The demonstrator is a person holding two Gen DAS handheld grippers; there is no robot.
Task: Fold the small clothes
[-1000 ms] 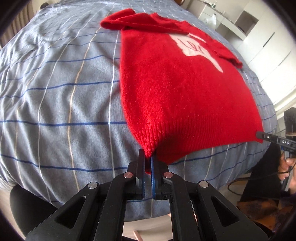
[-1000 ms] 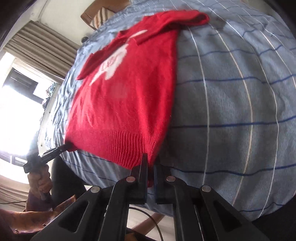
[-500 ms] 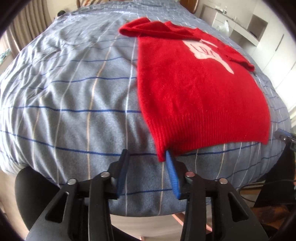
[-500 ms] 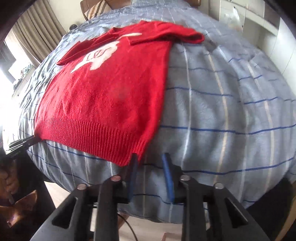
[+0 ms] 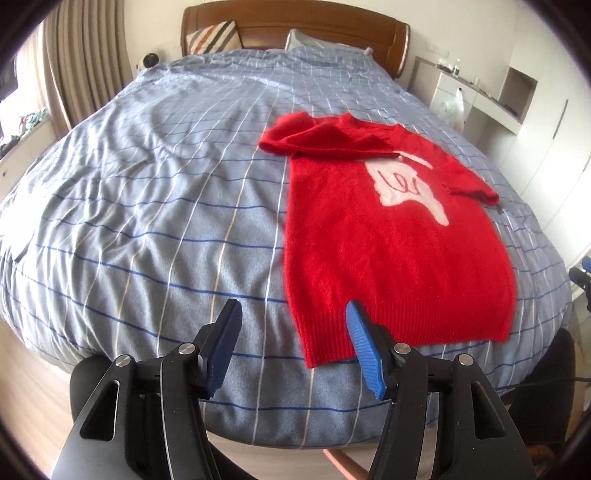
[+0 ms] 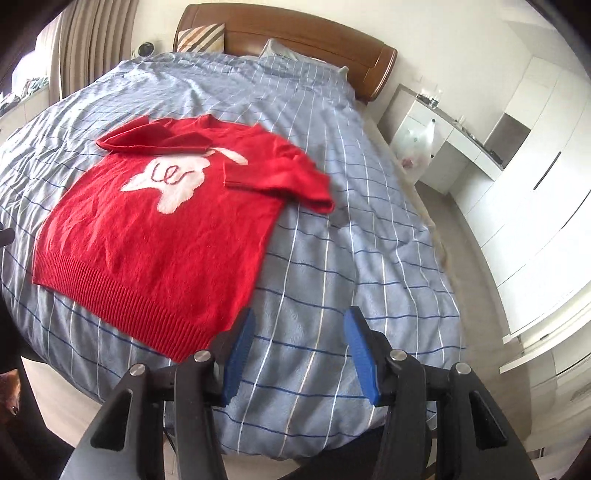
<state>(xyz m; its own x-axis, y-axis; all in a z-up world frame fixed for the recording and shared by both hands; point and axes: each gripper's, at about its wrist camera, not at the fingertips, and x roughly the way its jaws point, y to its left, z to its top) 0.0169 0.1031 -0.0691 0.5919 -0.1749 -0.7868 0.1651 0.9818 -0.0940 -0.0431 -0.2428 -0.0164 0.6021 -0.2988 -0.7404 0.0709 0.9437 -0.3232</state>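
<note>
Lay flat on the checked bed cover (image 5: 155,229), near the foot of the bed: a red sweater (image 5: 391,258), white motif up, both sleeves folded in across the chest, ribbed hem nearest the foot edge. Hung just off that hem: left gripper (image 5: 293,347) by one hem corner, jaws opening, nothing between them. Likewise right gripper (image 6: 299,350) by the other corner, jaws opening, gripping nothing. Wooden headboard (image 6: 295,33) well beyond the sweater.

Left gripper (image 5: 291,349) and right gripper (image 6: 298,356) angled downward, jaws opening, apparently nothing between the blue pads (image 5: 364,356).
</note>
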